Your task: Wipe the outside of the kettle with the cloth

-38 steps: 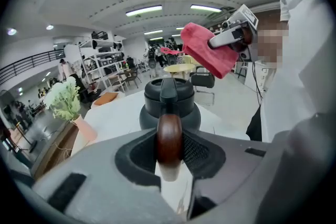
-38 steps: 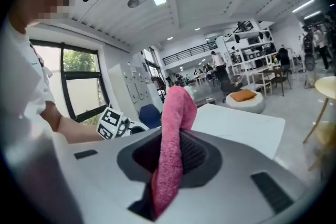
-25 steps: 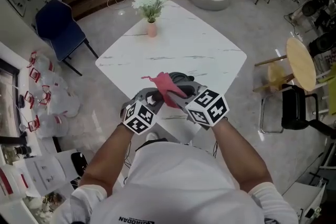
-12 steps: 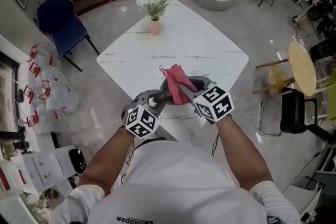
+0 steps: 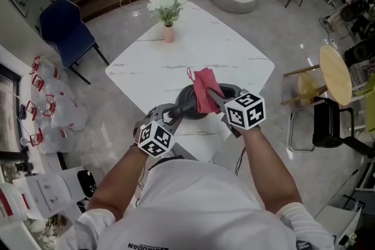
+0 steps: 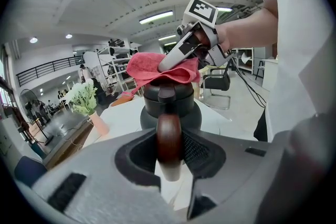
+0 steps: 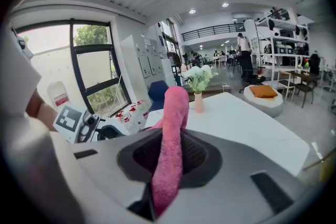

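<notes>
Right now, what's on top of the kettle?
A pink cloth, pinched in the right claw, lies draped over the top of the kettle. Whatever it covers there cannot be seen.

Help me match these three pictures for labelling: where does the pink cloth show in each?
Head view: cloth at centre, draped over the kettle.
Left gripper view: cloth upper middle, on the kettle's top.
Right gripper view: cloth at centre, clamped upright between the jaws.
Shared landmark: the vase of white flowers, in all three.

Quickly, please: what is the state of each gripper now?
Left gripper: closed on the kettle handle.
Right gripper: closed on the cloth.
</notes>
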Available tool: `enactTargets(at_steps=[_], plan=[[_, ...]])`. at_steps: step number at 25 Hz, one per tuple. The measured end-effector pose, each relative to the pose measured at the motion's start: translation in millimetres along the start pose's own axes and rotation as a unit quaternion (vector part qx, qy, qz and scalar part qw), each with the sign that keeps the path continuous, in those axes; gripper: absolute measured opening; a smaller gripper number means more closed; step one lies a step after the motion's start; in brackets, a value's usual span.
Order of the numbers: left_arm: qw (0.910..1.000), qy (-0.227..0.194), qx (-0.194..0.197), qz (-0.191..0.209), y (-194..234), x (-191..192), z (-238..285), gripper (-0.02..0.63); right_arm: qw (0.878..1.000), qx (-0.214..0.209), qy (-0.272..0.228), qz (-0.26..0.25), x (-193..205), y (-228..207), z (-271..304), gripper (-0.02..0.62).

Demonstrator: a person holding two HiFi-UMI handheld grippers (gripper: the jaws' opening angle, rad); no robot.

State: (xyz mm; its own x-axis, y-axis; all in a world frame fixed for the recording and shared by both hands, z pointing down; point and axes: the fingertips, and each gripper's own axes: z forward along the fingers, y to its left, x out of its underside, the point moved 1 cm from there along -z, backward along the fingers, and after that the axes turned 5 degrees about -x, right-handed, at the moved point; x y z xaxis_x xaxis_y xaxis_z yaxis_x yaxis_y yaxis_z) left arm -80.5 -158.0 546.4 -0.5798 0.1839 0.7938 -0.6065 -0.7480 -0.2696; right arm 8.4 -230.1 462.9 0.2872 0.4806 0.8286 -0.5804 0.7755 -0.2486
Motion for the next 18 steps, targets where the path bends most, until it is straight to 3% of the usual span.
enactTargets(at_steps=[7, 11, 15, 18], plan=[[1.0000, 0.006, 0.004, 0.006, 0.4, 0.3, -0.5, 0.109, 0.999, 0.037, 0.018, 0.031, 17.1, -35.3, -9.1, 0.061], [1.0000, 0.003, 0.003, 0.006, -1.9, -3.3, -1.5, 0.110, 0.997, 0.037, -0.004, 0.072, 24.0, -46.7, -11.9, 0.061], [0.9999, 0.012, -0.001, 0.007, -1.1, -1.7, -1.6, 0.107, 0.995, 0.083, 0.038, 0.043, 46.4, -59.8, -15.1, 0.060], [0.9998, 0.014, 0.005, -0.011, -2.8, -0.4, -3.4, 0.107, 0.993, 0.097, 0.026, 0.057, 55.4, -63.8, -26.8, 0.060]])
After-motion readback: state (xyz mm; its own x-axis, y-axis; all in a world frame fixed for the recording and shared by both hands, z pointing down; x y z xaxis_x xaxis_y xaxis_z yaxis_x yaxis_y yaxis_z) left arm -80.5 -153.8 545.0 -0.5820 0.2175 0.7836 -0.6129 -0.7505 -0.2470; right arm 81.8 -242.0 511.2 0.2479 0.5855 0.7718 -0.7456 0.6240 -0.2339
